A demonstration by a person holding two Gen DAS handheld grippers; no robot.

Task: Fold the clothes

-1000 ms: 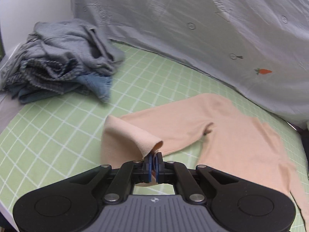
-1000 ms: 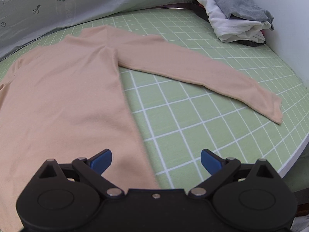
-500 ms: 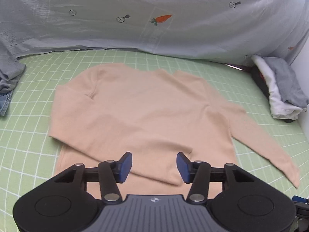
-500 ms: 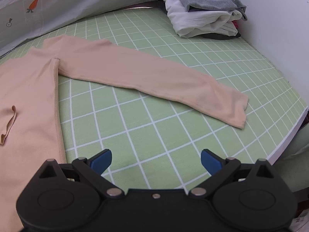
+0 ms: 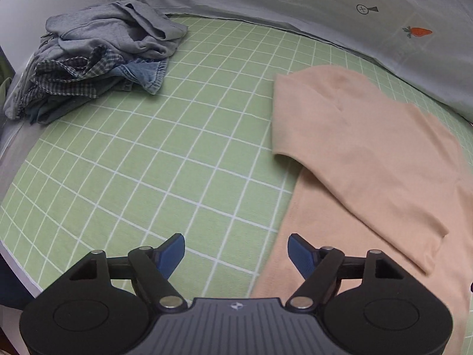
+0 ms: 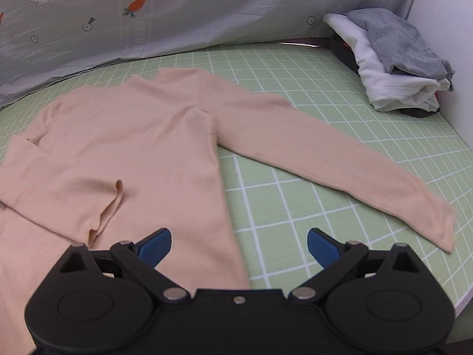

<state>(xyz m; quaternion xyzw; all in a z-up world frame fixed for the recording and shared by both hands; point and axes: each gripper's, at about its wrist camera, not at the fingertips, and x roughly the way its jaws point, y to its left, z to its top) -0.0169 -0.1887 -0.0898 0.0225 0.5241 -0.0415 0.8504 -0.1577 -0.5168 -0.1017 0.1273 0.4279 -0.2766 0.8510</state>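
Observation:
A peach long-sleeved top [image 6: 142,148] lies flat on the green checked sheet [image 6: 325,195]. Its left sleeve [image 5: 354,165] is folded across the body, the cuff ending near the hem. The right sleeve [image 6: 340,159] stretches out to the right over the sheet. My left gripper [image 5: 236,251] hovers over the sheet by the top's left hem edge; its jaws are opening and nothing is between them. My right gripper [image 6: 239,245] stands open above the top's right side seam, holding nothing.
A heap of grey, checked and denim clothes [image 5: 97,59] lies at the far left. A folded stack of white and grey garments [image 6: 396,65] sits at the far right by the white wall. A pale carrot-print cloth [image 6: 177,14] hangs along the back. The bed's edge [image 6: 464,298] runs lower right.
My left gripper let go of the left sleeve cuff after laying it over the body, then swung back left with jaws widening. My right gripper's view drifted over the right sleeve and back.

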